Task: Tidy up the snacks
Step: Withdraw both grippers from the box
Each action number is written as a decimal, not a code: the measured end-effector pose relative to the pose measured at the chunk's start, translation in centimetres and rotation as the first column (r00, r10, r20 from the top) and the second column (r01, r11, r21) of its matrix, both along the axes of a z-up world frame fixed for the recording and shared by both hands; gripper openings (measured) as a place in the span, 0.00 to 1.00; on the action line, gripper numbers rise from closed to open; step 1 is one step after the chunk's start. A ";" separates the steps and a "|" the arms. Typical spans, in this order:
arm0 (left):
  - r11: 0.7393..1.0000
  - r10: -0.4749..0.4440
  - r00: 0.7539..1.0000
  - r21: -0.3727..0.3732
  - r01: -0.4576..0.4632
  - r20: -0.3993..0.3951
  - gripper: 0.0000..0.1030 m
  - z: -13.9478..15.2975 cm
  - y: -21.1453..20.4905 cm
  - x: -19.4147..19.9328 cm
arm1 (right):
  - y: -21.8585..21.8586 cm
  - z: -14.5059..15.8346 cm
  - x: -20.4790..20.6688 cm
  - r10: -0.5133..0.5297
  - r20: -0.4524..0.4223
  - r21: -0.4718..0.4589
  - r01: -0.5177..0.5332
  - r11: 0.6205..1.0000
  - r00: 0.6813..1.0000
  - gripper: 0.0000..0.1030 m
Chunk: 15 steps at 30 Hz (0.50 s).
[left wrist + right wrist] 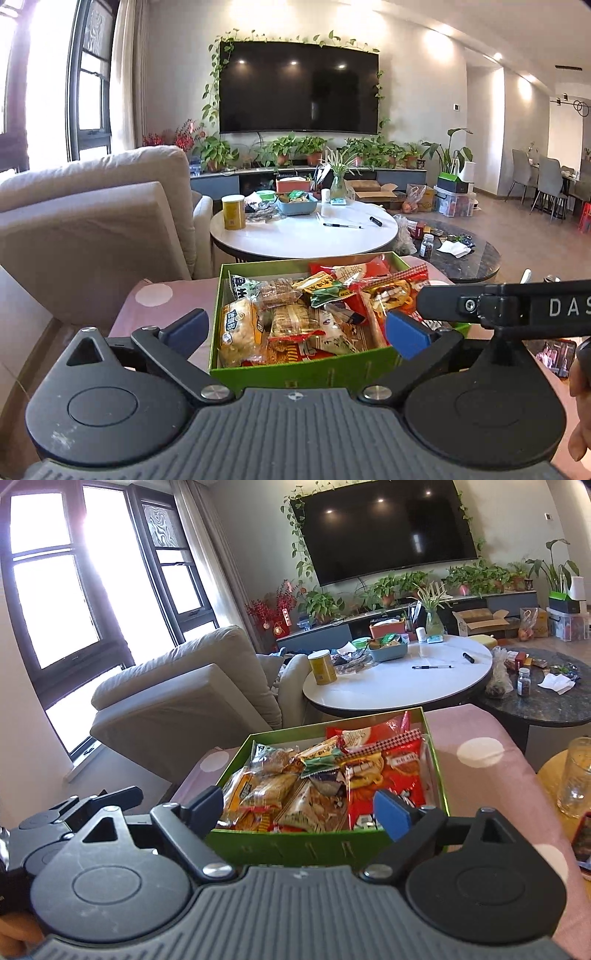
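The green box [295, 365] of snack packets [291, 325] is seated on the pink surface [480, 731]. Both left gripper [295, 325] and right gripper [299, 808] are spread, empty. Packets are judged light, crinkly, crushable; sealed edges are preferred for grasping.

Home living room: wall-mounted television [299, 86] framed by trailing vines, beige sofa [96, 218], round white coffee table [306, 230], potted plants [295, 149] along media console, dining chairs [539, 181] beyond.

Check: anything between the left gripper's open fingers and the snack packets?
Only the near wall of the green box, seen in the left wrist view; left gripper holds nothing.
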<state>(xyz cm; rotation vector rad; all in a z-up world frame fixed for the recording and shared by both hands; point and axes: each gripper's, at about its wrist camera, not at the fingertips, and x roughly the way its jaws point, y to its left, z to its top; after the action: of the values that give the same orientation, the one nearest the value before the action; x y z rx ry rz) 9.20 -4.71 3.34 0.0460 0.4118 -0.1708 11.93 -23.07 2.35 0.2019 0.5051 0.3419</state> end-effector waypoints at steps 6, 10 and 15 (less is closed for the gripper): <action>0.999 0.041 0.999 0.022 -0.041 -0.006 1.00 -0.5 -0.1 -2.1 | -0.2 -0.1 -2.6 -0.020 0.025 -0.004 0.020 1.000 0.999 0.72; 0.997 0.062 0.998 0.040 -0.062 -0.015 0.99 -1.1 0.3 -3.2 | -0.5 0.0 -3.8 -0.041 0.046 0.006 0.041 0.999 0.998 0.72; 0.994 0.108 0.994 0.029 -0.108 0.001 0.99 -0.7 1.2 -4.5 | 0.0 0.0 -5.0 -0.057 0.062 -0.028 0.058 0.998 0.996 0.72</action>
<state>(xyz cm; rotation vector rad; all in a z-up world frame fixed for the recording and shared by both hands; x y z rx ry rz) 4.67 -3.55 2.67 0.0522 0.4163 -0.0581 6.94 -23.04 2.35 0.1764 0.4428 0.2833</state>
